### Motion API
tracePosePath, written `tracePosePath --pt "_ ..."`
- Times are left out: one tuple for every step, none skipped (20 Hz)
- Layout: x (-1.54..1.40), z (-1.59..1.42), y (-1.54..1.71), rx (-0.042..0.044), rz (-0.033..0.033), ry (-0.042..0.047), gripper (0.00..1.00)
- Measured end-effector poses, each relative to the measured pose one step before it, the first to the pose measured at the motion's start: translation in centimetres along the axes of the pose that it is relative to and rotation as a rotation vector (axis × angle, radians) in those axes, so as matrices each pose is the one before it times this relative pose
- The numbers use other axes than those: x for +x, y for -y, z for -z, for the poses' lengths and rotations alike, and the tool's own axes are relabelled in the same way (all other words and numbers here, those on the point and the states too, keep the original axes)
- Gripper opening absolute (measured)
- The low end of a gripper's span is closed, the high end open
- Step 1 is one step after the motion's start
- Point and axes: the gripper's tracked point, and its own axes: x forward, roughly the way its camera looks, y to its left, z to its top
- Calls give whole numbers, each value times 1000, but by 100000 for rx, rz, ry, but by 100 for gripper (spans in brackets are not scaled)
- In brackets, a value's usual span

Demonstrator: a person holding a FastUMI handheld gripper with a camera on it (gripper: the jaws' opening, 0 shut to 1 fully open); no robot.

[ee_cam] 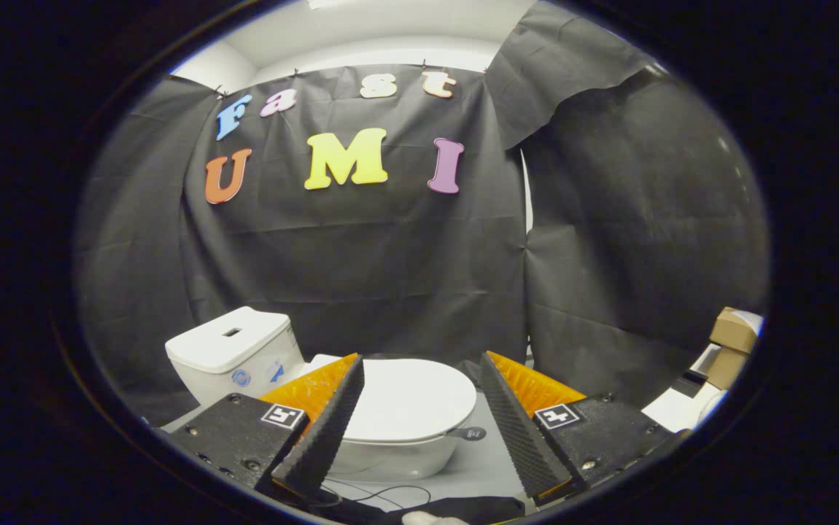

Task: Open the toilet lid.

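Viewing: white toilet (361,415) on a grey surface (485,459), seen from above its front end, black cloth wall (361,255) behind.
Lid: toilet lid (408,399) down flat over the bowl, white, smooth, oval; it lies beyond and between the two fingers.
Tab: small dark tab (468,433) sticks out at the lid's rim on the side toward the right finger.
Tank: tank (233,354) stands behind the left finger, slot in its top, small blue marks on its side, too small to make out.
Tool: tool (419,408) open, fingers spread wide, touching nothing; ribbed black pads (325,430) face inward, orange backing behind.
Hidden: left finger covers the lid's near-left edge; bowl base partly cut off below; thin dark cable (383,496) on the surface.
Room: cardboard boxes (733,339) off to the right; white wall above the cloth.
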Motion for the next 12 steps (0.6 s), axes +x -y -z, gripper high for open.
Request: tracePosePath --pt "-16 12 38 -93 9 106 100" --pt "1 -99 -6 42 -121 -39 100" --pt "-10 62 9 81 -264 -167 99" --pt "22 0 -11 13 -302 -18 99" --pt "19 66 -36 -135 -284 39 99" --pt "97 -82 38 157 -242 154 100" --pt "260 43 9 251 -298 -88 100" --pt "404 -103 60 333 -365 62 99" --pt "518 -158 -1 202 -317 63 99" --pt "699 -194 50 224 -195 20 99" --pt "759 -254 46 223 -602 291 100" --pt "840 -344 68 207 -489 551 100"
